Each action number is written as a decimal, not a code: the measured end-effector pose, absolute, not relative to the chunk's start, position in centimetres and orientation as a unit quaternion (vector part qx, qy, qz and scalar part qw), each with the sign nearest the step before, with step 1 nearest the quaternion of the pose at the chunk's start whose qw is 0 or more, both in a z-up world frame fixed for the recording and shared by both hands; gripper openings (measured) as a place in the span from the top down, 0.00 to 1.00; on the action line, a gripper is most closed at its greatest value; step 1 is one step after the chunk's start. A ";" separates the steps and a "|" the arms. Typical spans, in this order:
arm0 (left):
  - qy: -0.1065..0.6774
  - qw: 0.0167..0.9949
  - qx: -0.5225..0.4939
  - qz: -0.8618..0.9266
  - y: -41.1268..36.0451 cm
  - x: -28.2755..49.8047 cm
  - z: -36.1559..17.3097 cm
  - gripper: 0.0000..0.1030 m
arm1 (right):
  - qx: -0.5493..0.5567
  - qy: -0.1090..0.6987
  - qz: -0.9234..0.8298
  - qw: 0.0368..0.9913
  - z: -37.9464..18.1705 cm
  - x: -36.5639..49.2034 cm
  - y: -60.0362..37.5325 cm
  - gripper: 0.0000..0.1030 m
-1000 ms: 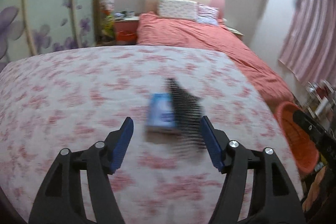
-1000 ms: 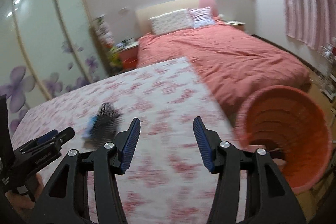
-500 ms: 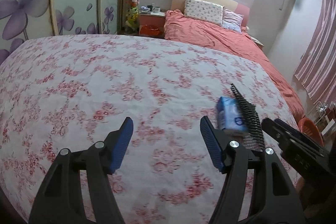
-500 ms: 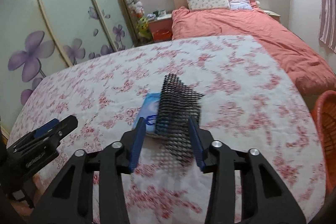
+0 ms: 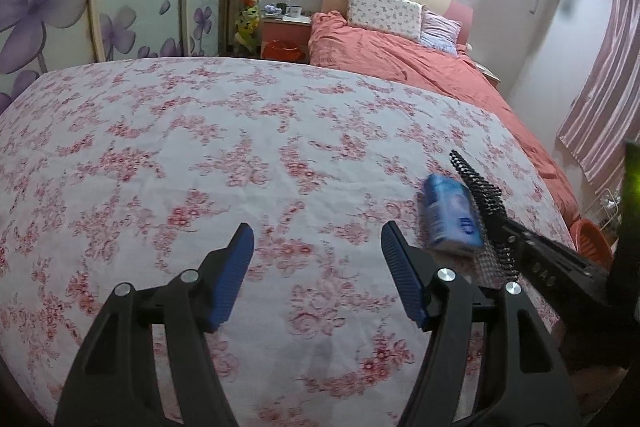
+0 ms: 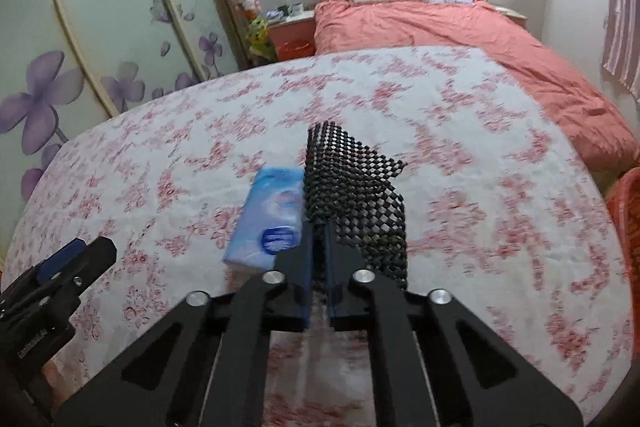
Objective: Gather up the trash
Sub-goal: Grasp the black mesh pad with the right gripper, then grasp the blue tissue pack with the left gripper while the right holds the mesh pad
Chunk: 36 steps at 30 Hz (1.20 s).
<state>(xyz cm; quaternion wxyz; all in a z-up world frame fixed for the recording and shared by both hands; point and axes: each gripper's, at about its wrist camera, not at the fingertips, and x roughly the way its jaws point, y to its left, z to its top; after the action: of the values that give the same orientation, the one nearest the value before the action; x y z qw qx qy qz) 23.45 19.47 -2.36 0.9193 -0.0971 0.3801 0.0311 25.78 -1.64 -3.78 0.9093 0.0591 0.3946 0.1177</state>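
Note:
A black mesh sheet [image 6: 352,187] stands up from the floral bedspread [image 6: 460,147], pinched at its near edge by my right gripper [image 6: 318,251], which is shut on it. A blue tissue pack [image 6: 268,215] lies on the spread just left of the mesh. In the left wrist view the mesh [image 5: 480,199] and the tissue pack [image 5: 450,219] sit to the right of my left gripper [image 5: 318,259], which is open and empty above the bedspread [image 5: 200,147]. The right gripper's arm [image 5: 552,267] reaches in from the right.
An orange basket shows at the right edge of both views [image 6: 628,211] [image 5: 592,239], beside the bed and below it. A second bed with a coral cover [image 6: 460,39] lies beyond. A wardrobe with purple flowers [image 6: 100,27] stands on the left.
My right gripper has closed on the black mesh sheet, which now stands lifted at its edge. My left gripper stays open and has shifted slightly left of the trash.

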 end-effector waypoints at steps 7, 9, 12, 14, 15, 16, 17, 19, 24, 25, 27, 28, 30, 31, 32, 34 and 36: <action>0.390 0.917 -0.084 -0.002 15.5 24.8 -2.7 0.31 | 0.088 0.368 0.075 0.923 -2.9 24.5 -6.7 0.97; 0.391 0.917 -0.079 -0.011 13.9 25.5 -2.8 0.27 | 0.094 0.363 0.068 0.924 -2.8 24.1 -7.9 0.98; 0.394 0.917 -0.065 -0.021 11.7 26.6 -3.1 0.22 | 0.101 0.355 0.059 0.927 -2.5 23.2 -9.4 0.98; 0.398 0.915 -0.056 -0.021 10.5 27.4 -3.5 0.21 | 0.103 0.351 0.058 0.929 -2.4 22.9 -10.0 0.98; 0.404 0.913 -0.052 -0.020 9.9 28.0 -3.8 0.21 | 0.105 0.348 0.056 0.930 -2.3 22.8 -10.3 0.98; 0.408 0.911 -0.052 -0.020 9.6 28.2 -4.0 0.21 | 0.107 0.346 0.056 0.931 -2.2 22.6 -10.7 0.98; 0.412 0.909 -0.054 -0.020 9.4 28.5 -4.3 0.20 | 0.111 0.342 0.056 0.931 -2.1 22.5 -11.1 0.98; 0.420 0.906 -0.054 -0.016 8.8 29.2 -4.7 0.20 | 0.116 0.336 0.056 0.933 -1.9 22.2 -11.8 0.98; 0.426 0.903 -0.047 -0.008 8.1 30.0 -5.4 0.20 | 0.130 0.319 0.057 0.937 -1.0 21.6 -13.3 0.98; 0.428 0.903 -0.045 -0.005 8.0 30.2 -5.6 0.20 | 0.132 0.317 0.056 0.938 -0.9 21.5 -13.5 0.98; 0.431 0.901 -0.045 -0.001 7.9 30.4 -5.8 0.20 | 0.134 0.314 0.056 0.938 -0.9 21.5 -13.9 0.98; 0.433 0.900 -0.046 0.002 7.9 30.5 -6.0 0.21 | 0.135 0.314 0.055 0.938 -0.9 21.5 -14.0 0.98; 0.436 0.899 -0.047 0.003 7.9 30.7 -6.2 0.21 | 0.136 0.313 0.055 0.938 -1.0 21.5 -14.2 0.98; 0.436 0.899 -0.047 0.005 7.8 30.7 -6.2 0.21 | 0.136 0.314 0.055 0.938 -1.0 21.6 -14.3 0.98; 0.436 0.899 -0.045 0.006 7.8 30.8 -6.2 0.21 | 0.137 0.314 0.055 0.938 -1.1 21.5 -14.4 0.98; 0.435 0.899 -0.047 0.006 7.7 30.8 -6.2 0.22 | 0.137 0.314 0.055 0.938 -1.1 21.5 -14.5 0.98; 0.434 0.900 -0.047 0.007 7.6 30.9 -6.2 0.22 | 0.138 0.314 0.055 0.938 -1.3 21.5 -14.7 0.98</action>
<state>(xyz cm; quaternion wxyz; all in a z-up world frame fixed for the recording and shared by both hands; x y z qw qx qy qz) 30.90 7.65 -6.17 0.8996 -0.0470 0.4340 0.0070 21.52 -14.70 -1.27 0.9377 0.1380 0.3142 0.0546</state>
